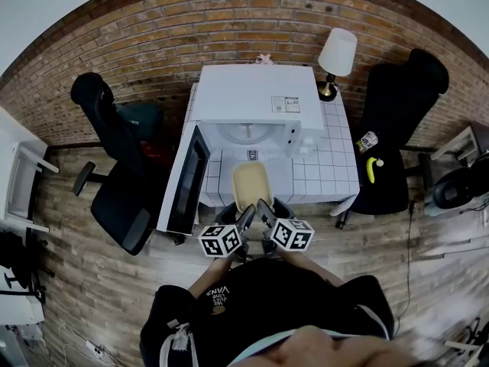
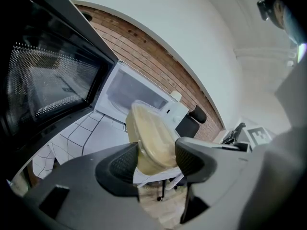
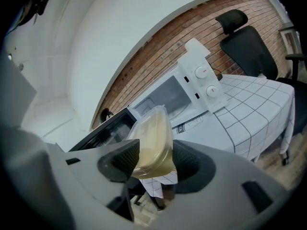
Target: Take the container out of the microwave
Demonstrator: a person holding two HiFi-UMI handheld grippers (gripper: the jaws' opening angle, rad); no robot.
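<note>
Container clear of the microwave, gripped from both sides

Brick wall (image 1: pixel 153 37) ran behind everything I could see. Against it stood the worktop (image 1: pixel 328 167) under a white grid-patterned cloth. On it sat the white microwave (image 1: pixel 256 90), its dark door (image 1: pixel 187 182) swung wide to the left and the cavity open. The pale, yellowish container (image 1: pixel 251 185) was outside that cavity, just in front of it, over the front part of the worktop. My left hand-held gripper (image 2: pixel 154 158) had its jaws clamped on the container's near end, pads pressed against both sides. My right hand-held gripper (image 3: pixel 154 158) gripped the same end likewise, jaws spread wide around it.
</note>
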